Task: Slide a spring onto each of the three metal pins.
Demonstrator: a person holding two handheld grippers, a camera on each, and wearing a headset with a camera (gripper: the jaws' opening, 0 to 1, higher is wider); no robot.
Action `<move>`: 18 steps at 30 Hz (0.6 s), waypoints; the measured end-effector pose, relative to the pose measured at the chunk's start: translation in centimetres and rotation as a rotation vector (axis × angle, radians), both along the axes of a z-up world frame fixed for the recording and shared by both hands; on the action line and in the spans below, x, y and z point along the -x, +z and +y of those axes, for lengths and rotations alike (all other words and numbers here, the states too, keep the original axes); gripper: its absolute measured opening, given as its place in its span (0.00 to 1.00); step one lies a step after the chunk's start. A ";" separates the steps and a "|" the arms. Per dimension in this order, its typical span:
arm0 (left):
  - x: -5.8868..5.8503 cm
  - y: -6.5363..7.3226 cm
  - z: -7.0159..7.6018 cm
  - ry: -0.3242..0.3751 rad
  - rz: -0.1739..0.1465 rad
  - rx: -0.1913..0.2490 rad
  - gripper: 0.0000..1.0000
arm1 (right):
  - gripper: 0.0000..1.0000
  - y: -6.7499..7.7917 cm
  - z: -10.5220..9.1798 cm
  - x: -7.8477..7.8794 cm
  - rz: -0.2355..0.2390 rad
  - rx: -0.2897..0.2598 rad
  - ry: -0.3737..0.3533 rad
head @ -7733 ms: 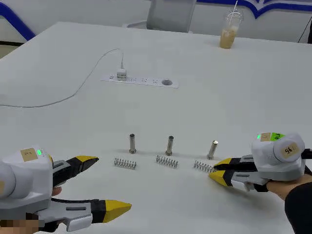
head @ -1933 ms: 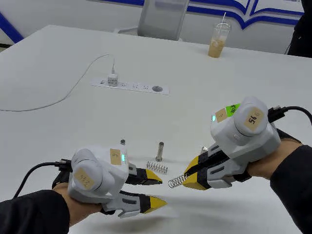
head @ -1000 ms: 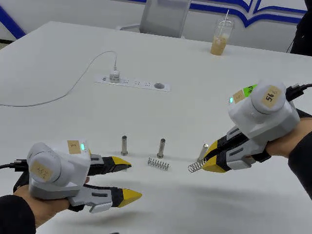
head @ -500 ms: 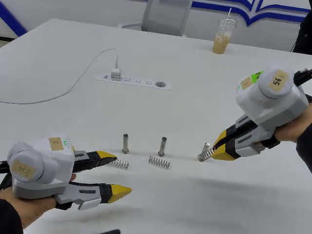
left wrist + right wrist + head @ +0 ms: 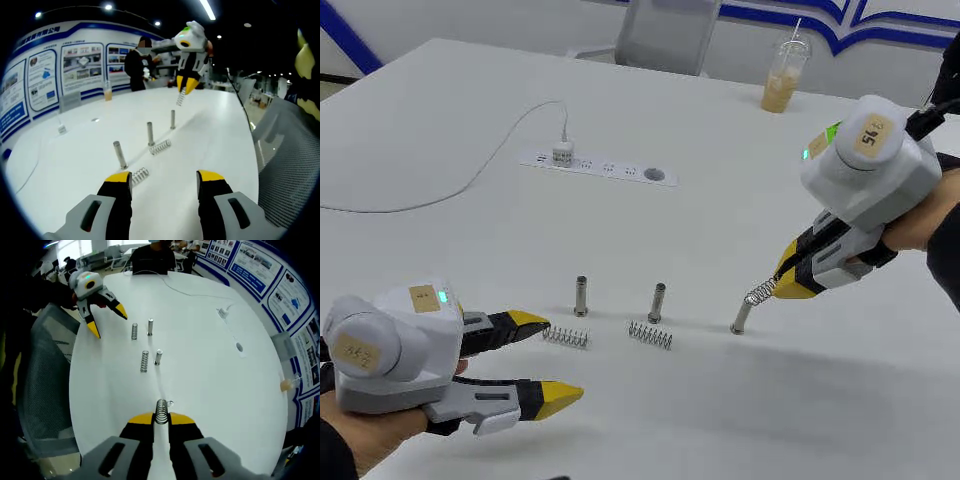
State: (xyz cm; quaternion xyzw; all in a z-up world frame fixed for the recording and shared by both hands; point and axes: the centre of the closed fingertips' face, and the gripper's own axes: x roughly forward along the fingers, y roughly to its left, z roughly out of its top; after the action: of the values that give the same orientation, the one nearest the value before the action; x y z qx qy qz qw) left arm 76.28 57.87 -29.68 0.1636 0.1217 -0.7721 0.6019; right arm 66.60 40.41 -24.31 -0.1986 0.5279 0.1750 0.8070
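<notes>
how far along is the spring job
Done: nothing; the left pin, middle pin and right pin are bare. In hand: the right hand-held gripper is shut on one spring, its end by the right pin's top. To do: two springs lie on the table by the other pins, left hand-held gripper open near them.

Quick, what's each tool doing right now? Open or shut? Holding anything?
Left tool: open, holding nothing.
Right tool: shut on a spring.
</notes>
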 end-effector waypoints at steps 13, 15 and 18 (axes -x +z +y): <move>-0.2 0.1 0.2 0.008 0.006 -0.001 0.53 | 0.12 -1.2 -1.1 -0.9 0.086 0.039 0.020; -0.3 0.1 0.3 0.011 0.008 -0.001 0.53 | 0.12 -1.5 -1.3 -0.9 0.103 0.044 0.020; -0.3 0.2 0.3 0.013 0.011 0.000 0.53 | 0.12 -1.6 -1.4 -1.0 0.113 0.042 0.019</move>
State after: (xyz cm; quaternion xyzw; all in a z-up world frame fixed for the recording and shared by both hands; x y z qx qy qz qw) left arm 76.57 58.20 -29.51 0.1587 0.1259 -0.7691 0.6062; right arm 67.57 39.05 -25.87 -0.2104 0.5742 0.1826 0.7699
